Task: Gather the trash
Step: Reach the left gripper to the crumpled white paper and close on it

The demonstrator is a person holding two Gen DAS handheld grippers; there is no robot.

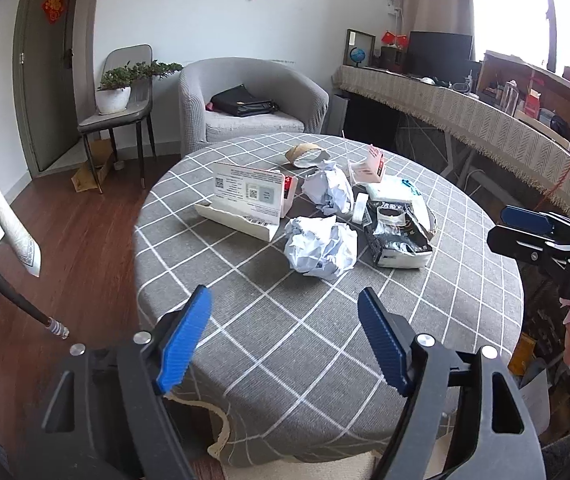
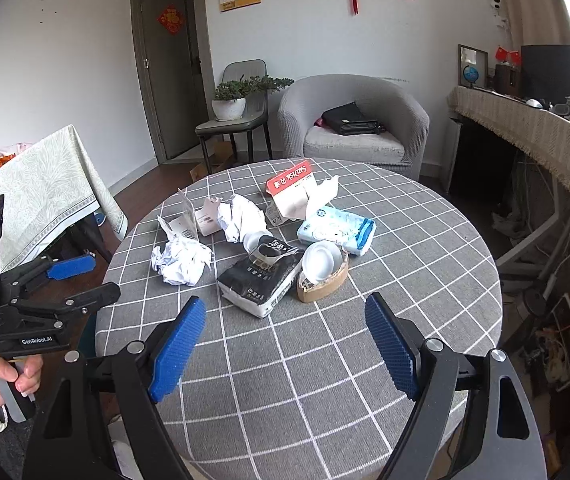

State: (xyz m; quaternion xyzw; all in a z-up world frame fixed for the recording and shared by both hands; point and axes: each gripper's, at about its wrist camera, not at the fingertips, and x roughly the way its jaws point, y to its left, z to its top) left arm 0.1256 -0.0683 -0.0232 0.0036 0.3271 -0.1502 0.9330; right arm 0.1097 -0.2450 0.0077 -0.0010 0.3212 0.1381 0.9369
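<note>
A heap of trash lies on a round table with a grey checked cloth (image 1: 305, 368) (image 2: 425, 280). It holds two crumpled paper balls (image 1: 321, 246) (image 2: 181, 260), a black packet (image 1: 399, 236) (image 2: 261, 280), a torn white box (image 1: 245, 204), a wipes pack (image 2: 337, 232), a red card package (image 2: 289, 180) and a cardboard ring (image 2: 323, 280) with white lids in it. My left gripper (image 1: 284, 294) hovers open over the near cloth, short of the nearest paper ball. My right gripper (image 2: 285, 302) is open too, just short of the black packet. Nothing sits between either pair of pads.
A grey armchair (image 2: 353, 120) with a black bag stands behind the table, beside a chair bearing a potted plant (image 2: 231, 100). A cloth-draped side table (image 2: 41, 196) stands left, a long fringed counter (image 1: 485, 120) right. A hand (image 2: 1, 372) holds the left gripper.
</note>
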